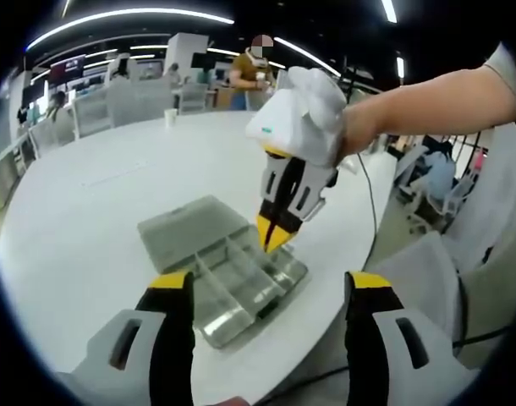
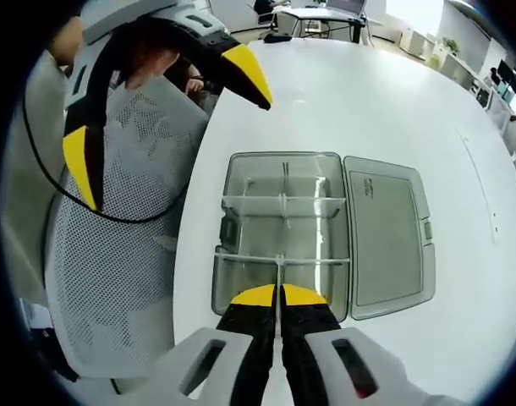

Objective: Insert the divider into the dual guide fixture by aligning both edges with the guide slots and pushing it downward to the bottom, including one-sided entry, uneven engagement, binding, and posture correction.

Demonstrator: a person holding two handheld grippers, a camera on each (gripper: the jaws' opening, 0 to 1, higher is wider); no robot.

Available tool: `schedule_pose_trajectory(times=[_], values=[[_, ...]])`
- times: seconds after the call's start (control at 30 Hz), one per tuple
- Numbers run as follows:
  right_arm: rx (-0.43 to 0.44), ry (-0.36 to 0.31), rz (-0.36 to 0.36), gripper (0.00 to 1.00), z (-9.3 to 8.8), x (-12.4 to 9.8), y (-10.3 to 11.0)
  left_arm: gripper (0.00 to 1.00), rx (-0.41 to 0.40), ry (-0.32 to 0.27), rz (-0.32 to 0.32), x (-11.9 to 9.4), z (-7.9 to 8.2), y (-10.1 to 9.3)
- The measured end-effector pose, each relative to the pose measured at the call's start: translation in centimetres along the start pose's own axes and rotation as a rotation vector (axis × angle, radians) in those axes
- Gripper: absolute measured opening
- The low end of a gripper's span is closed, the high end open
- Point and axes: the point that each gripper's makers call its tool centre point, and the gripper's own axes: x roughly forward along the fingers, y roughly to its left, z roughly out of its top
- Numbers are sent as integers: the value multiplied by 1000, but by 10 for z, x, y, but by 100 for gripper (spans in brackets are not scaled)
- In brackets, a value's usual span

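Right claw (image 2: 279, 298), which I hold pinched on the thin clear divider (image 2: 279, 275), sits over the compartment box (image 2: 283, 233) on the white round counter (image 2: 368, 101), left claw (image 1: 266, 283) spread wide nearby.

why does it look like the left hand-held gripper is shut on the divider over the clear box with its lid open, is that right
Wrong hand-held gripper. The right hand-held gripper is shut on the divider over the clear box, lid open; the left hand-held gripper is open. The right gripper view shows it.

White round table (image 1: 89, 228), grey mesh chair (image 2: 114, 279) beside it, black cable (image 2: 46, 182).
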Motion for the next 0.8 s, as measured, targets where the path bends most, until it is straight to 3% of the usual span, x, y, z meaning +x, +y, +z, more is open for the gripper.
schedule_pose_trajectory(times=[0.8], values=[[11, 9, 7, 0, -3, 7, 0, 71, 1, 1, 2, -1, 1, 0]])
